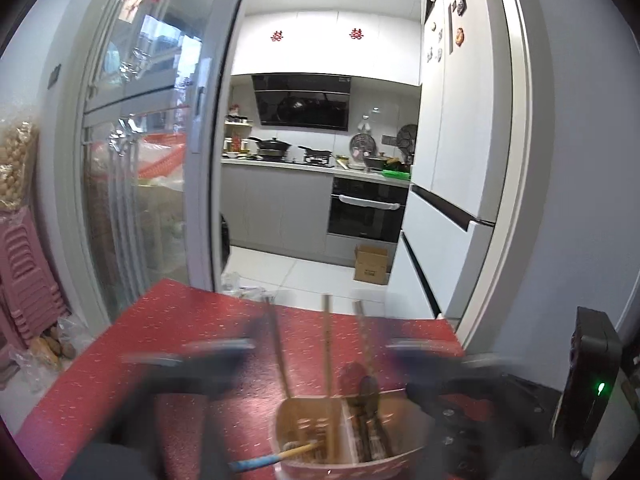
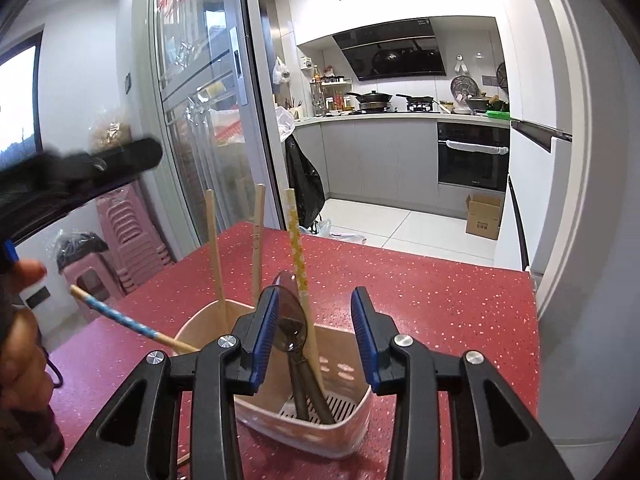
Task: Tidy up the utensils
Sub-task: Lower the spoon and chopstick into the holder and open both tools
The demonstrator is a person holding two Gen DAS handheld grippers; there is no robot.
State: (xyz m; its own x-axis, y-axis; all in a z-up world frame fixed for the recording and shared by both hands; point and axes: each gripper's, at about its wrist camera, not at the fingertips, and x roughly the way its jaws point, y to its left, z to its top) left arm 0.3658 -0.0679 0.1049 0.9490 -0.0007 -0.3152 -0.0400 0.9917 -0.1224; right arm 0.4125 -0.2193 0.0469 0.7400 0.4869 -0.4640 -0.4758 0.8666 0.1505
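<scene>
At the far left of the right wrist view, a hand (image 2: 20, 344) and the left gripper (image 2: 120, 160) sit beside the table (image 2: 440, 288), well apart from the caddy (image 2: 344, 412). In its own view the left gripper (image 1: 316, 350) is smeared by motion; its fingers look spread wide, with nothing between them. Next comes the blue chopstick (image 2: 120, 318), lying tilted with its tip inside the caddy's left compartment and its blue end hanging out over the rim toward the hand. It looks like the piece still to be settled: I judge the step is to stand it up among the others. Do that by taking it near the blue end, lifting that end so the tip slides down the wall, then letting go only once it leans steady.

Two plain chopsticks (image 2: 214, 252) stand in that same left compartment. Further right, a patterned chopstick (image 2: 298, 264) and a dark spoon (image 2: 290, 320) stand in the right compartment. The right gripper (image 2: 314, 340) hovers just above them, jaws wide and empty. Keep it clear so the caddy is not tipped.
</scene>
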